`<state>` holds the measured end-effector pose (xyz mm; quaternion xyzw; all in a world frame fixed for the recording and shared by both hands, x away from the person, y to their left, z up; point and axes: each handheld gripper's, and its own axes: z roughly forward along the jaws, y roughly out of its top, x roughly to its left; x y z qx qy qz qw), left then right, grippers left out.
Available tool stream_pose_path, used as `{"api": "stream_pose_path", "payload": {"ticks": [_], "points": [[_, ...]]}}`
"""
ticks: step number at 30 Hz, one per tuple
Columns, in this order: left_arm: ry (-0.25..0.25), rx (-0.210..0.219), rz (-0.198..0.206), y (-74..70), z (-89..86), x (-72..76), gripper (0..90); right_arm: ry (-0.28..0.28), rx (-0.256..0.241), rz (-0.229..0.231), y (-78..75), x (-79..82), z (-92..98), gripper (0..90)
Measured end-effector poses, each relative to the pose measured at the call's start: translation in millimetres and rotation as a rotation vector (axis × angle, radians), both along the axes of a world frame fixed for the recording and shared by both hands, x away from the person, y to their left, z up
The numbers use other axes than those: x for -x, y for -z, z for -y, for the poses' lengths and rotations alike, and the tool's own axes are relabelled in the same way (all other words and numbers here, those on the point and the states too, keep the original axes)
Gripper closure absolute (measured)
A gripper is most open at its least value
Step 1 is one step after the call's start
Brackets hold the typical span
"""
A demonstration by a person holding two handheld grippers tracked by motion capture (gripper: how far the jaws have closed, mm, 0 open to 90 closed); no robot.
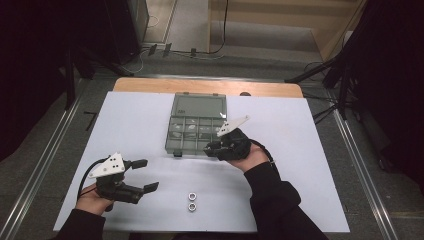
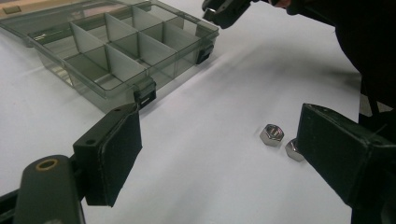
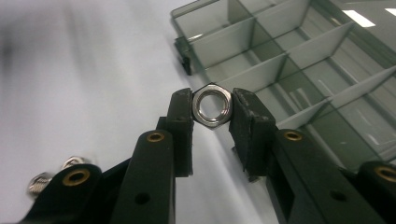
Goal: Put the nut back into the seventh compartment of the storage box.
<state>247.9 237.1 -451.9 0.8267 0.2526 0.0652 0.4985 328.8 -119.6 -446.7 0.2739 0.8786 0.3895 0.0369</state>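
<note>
the right gripper (image 3: pixel 211 114) has its two jaws pinched on a steel nut (image 3: pixel 212 105), one flat of the nut against each pad, with the hole facing the camera that rides on it. just beyond the tips and to their right lies the open compartment box (image 3: pixel 299 60), a smoky clear tray split by thin walls, and the nut hangs at its near corner, seemingly above the table rather than over a cell, though the angle makes that hard to judge. in the high view this gripper (image 1: pixel 212 147) sits at the front right corner of the box (image 1: pixel 197 125). the left gripper (image 2: pixel 219 140) is spread wide with nothing between its jaws; two more nuts (image 2: pixel 272 134) lie on the white table (image 2: pixel 210 93) just inside its right-hand jaw, one partly hidden behind that jaw, neither touched. from above, the left gripper (image 1: pixel 150 175) is low on the table, the pair of nuts (image 1: pixel 191 200) just beyond its tips.
</note>
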Motion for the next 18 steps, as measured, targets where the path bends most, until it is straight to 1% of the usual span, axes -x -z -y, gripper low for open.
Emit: {"api": "stream_pose_path", "payload": {"ticks": [3,8,10,13,16,18], "points": [[0.0,0.0,-0.001,0.0,0.2,0.1,14.7,0.027,0.002,0.001,3.1,-6.8,-0.5,71.5],[0.0,0.005,-0.003,0.5,0.5,0.1,14.7,0.049,-0.004,0.01,8.1,-15.7,0.0,71.5],[0.001,0.003,-0.002,0.5,0.5,0.1,14.7,0.061,-0.003,0.006,9.7,-17.9,-0.5,71.5],[0.0,0.003,-0.002,0.5,0.6,0.1,14.7,0.064,0.006,-0.003,11.2,-21.1,-2.4,71.5],[0.0,0.002,-0.002,0.5,0.5,0.1,14.7,0.066,0.001,0.001,11.0,-23.1,-5.5,71.5],[0.001,0.001,-0.003,0.5,0.2,0.1,14.7,0.066,0.014,0.006,11.2,-24.2,-8.2,71.5]]}}
